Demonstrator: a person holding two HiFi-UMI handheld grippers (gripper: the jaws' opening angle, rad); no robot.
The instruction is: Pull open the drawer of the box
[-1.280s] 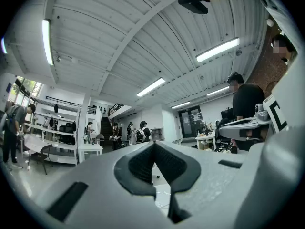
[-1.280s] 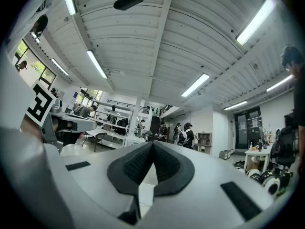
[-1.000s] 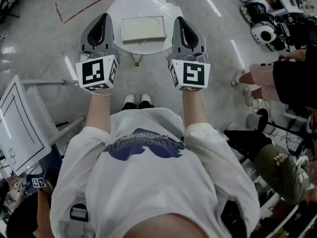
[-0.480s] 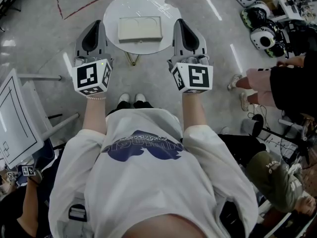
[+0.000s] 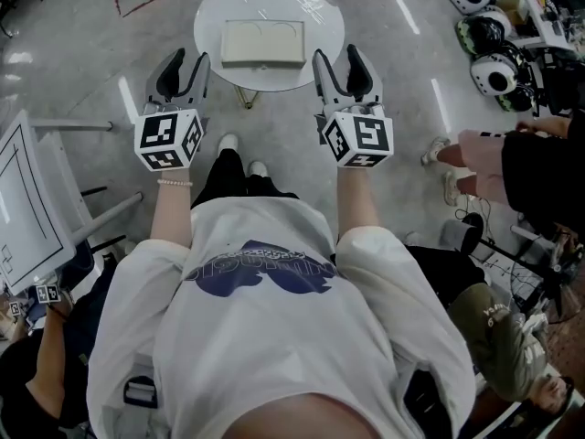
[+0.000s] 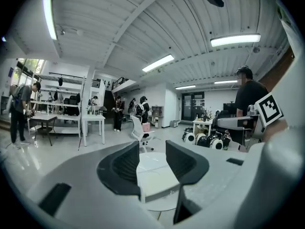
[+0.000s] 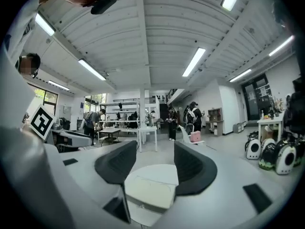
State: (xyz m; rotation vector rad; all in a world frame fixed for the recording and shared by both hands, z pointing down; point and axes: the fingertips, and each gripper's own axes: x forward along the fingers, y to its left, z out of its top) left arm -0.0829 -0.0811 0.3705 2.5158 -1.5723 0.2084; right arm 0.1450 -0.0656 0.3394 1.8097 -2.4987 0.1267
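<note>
Round white table [image 5: 324, 26] on grey polished floor; red line [image 5: 169, 1] marked on the floor beyond it. White panel with black outline [image 5: 27, 204] leaning at left. Cluster of rounded white-and-black devices [image 5: 494, 71] on the floor at upper right. Bystander's hand [image 5: 475, 147] at the right edge.

Right gripper view: ceiling strip light [image 7: 193, 62], white tables [image 7: 147, 130], standing people [image 7: 194, 114], pink bag [image 7: 195, 136].

Left gripper view: person at a desk [image 6: 20, 113], white swivel chair [image 6: 139, 130].

Support: a round white table [image 5: 322, 27] stood on the grey floor [image 5: 384, 126].
On it: one cream box [image 5: 263, 43] lay flat, just toward 6 o'clock of the tabletop's centre.
Rest of top: bare white.
</note>
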